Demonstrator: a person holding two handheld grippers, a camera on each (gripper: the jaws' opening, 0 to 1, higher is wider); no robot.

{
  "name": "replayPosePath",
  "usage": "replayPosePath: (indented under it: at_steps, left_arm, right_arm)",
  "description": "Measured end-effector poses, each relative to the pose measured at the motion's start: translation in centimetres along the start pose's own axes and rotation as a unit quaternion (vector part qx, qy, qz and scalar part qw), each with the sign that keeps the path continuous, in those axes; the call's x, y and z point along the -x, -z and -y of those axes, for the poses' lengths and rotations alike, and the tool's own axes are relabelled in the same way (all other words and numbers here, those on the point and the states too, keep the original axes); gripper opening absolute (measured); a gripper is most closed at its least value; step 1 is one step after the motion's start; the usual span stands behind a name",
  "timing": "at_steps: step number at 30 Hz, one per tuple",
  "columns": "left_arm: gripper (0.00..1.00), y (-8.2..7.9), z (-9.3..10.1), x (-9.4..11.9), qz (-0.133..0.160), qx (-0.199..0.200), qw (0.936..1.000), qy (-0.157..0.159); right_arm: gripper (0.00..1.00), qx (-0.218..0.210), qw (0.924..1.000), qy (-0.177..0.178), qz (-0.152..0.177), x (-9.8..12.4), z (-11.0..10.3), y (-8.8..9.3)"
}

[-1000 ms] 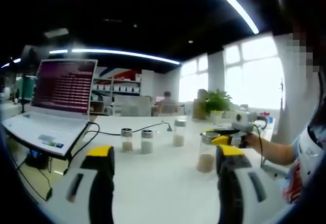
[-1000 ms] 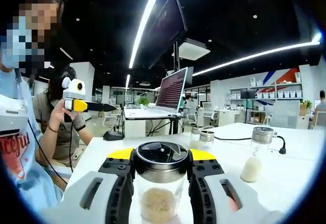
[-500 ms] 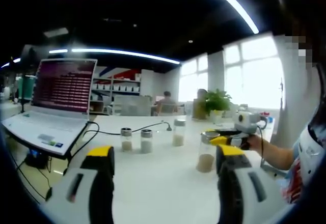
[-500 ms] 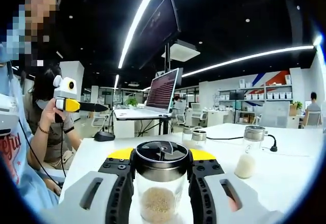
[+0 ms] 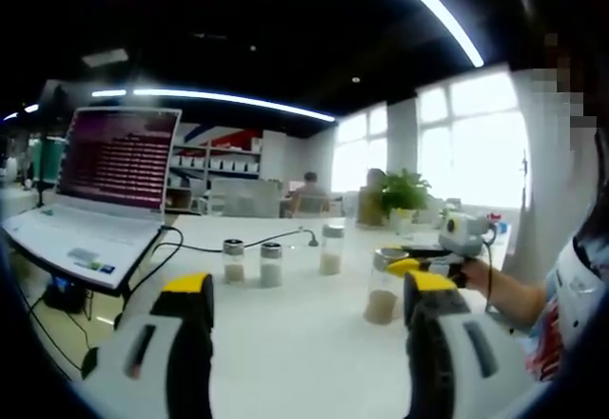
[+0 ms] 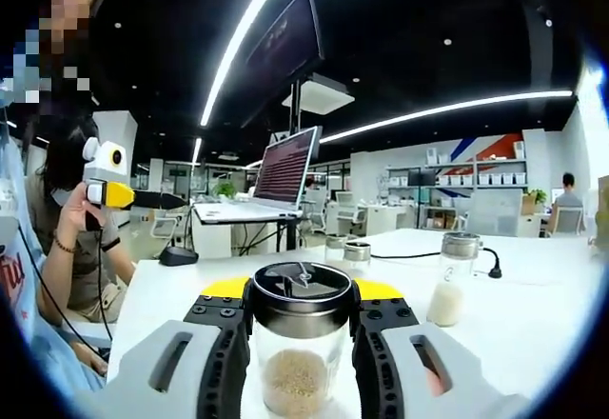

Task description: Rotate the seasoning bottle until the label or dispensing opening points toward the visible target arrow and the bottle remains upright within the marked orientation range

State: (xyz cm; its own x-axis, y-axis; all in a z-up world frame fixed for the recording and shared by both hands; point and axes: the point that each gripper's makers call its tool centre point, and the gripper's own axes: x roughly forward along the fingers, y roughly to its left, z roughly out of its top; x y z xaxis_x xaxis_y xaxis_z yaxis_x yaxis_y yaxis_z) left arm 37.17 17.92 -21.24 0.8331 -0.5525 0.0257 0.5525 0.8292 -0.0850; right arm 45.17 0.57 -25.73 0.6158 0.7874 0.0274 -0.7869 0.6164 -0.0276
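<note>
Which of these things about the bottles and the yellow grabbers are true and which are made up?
1. The right gripper is shut on a seasoning bottle. True.
2. That bottle is lying on its side. False: it stands upright between the jaws.
3. The left gripper holds a bottle too. False: its jaws are apart with only bare white table between them.
4. A laptop sits open on the table. True.
5. The held bottle is full to the top. False: the tan grains fill only its lower part.
6. Three more small bottles stand on the table further off. True.
</note>
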Motion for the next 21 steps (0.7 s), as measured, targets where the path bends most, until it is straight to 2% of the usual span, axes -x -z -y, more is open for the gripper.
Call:
replayPosePath:
  at_steps: [11, 15, 21]
  left_arm:
    - [0.87, 0.2, -0.07, 0.04, -0.002, 0.002, 1.0, -0.003]
    - [0.87, 0.12, -0.49, 0.09, -0.003, -0.004, 0.9999, -0.013]
    - [0.87, 0.0, -0.49, 0.19, 0.0, 0.002, 0.9999, -0.011]
  right_arm:
    - [0.39, 0.003, 0.9992, 0.041, 0.003, 0.01, 0.15, 0.1]
    - [0.39, 0.007, 0.9978, 0.065, 0.01, 0.01, 0.21, 0.15]
    - [0.39, 0.008, 0.996, 0.087, 0.018, -0.04, 0.26, 0.12]
